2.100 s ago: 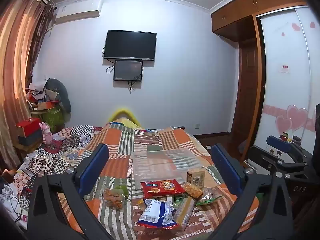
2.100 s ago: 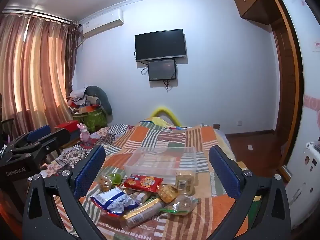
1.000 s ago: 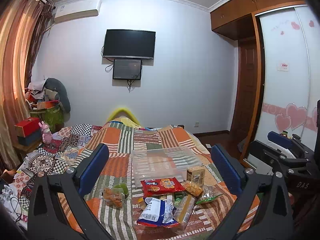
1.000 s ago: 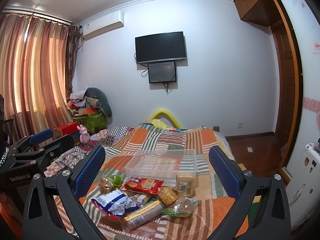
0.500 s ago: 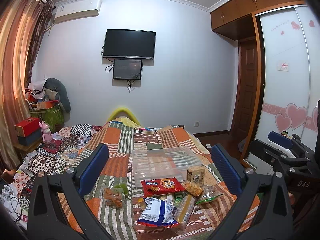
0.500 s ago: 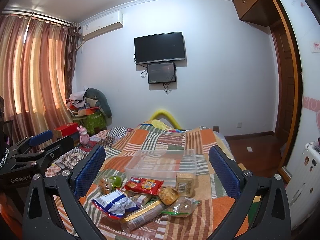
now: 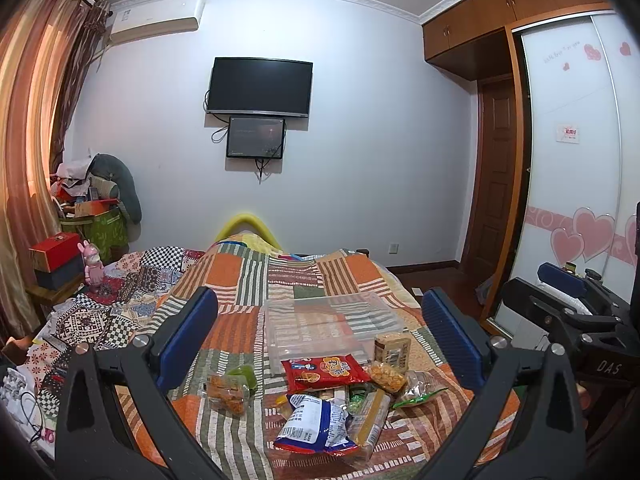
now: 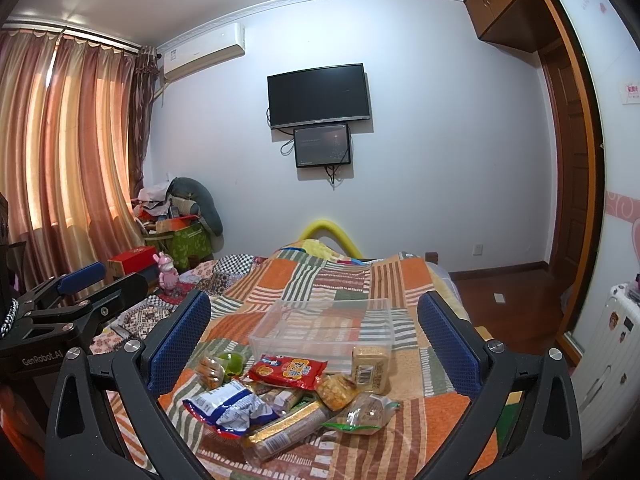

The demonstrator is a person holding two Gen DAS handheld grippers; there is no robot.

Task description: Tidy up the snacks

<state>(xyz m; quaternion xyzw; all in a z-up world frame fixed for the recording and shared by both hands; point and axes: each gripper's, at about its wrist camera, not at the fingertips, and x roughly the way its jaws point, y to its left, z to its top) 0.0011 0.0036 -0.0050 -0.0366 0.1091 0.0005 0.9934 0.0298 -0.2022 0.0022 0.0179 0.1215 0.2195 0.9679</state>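
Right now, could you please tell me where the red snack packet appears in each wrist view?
Left wrist: red snack packet lies low, at centre, just before the clear plastic box.
Right wrist: red snack packet lies low, left of centre, before the same box.
Shared landmark: the wall television.

Snack packets (image 7: 326,392) lie before the bin (image 7: 320,330) on the bed (image 7: 240,332).

A home bedroom. A bed (image 7: 256,300) covered with a patchwork quilt fills the middle, facing a wall-mounted television (image 7: 259,87). An air conditioner (image 7: 156,20) hangs near long curtains (image 8: 60,152), and a sliding wardrobe door (image 7: 572,184) carries pink heart decals.
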